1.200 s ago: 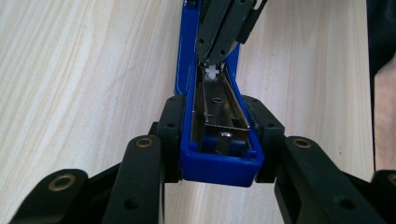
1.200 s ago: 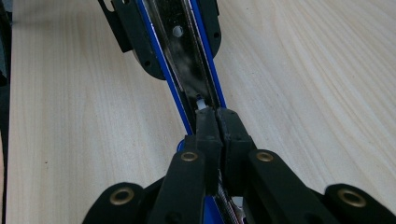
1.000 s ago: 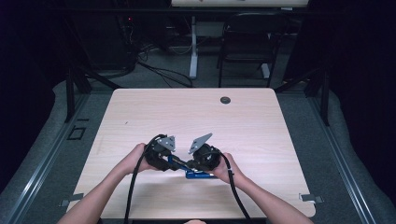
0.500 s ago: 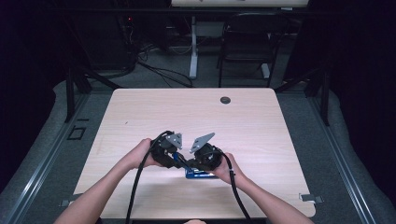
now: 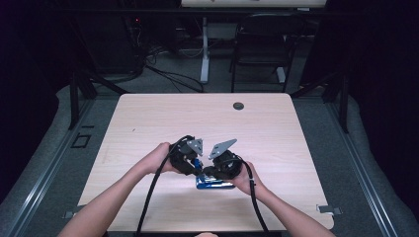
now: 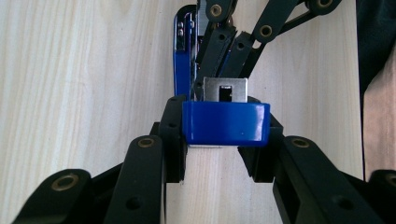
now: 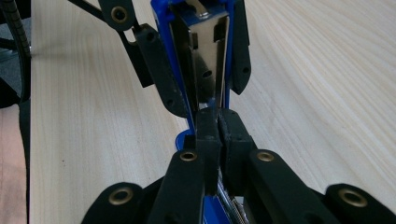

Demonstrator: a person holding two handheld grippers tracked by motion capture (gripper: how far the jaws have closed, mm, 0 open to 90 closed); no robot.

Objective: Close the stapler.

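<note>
A blue stapler (image 5: 215, 183) lies on the pale wooden table (image 5: 276, 133), near its front edge. My left gripper (image 5: 196, 164) comes in from the left. In the left gripper view it (image 6: 222, 133) is shut on the blue end of the stapler's top arm (image 6: 226, 122), which is swung up off the base. From the right, my right gripper (image 5: 208, 174) meets the stapler. Its jaws (image 7: 218, 126) are pressed together low on the blue body, with the steel staple channel (image 7: 205, 60) rising just ahead. The two grippers nearly touch.
A small dark round grommet (image 5: 238, 105) sits in the table's far edge. Cables trail from both grippers toward the front edge. Beyond the table stand a chair (image 5: 262, 44), a desk leg and floor cables.
My left gripper has moved right and a little up, closer to the right gripper, with the stapler's top arm in it. The right gripper has stayed put.
</note>
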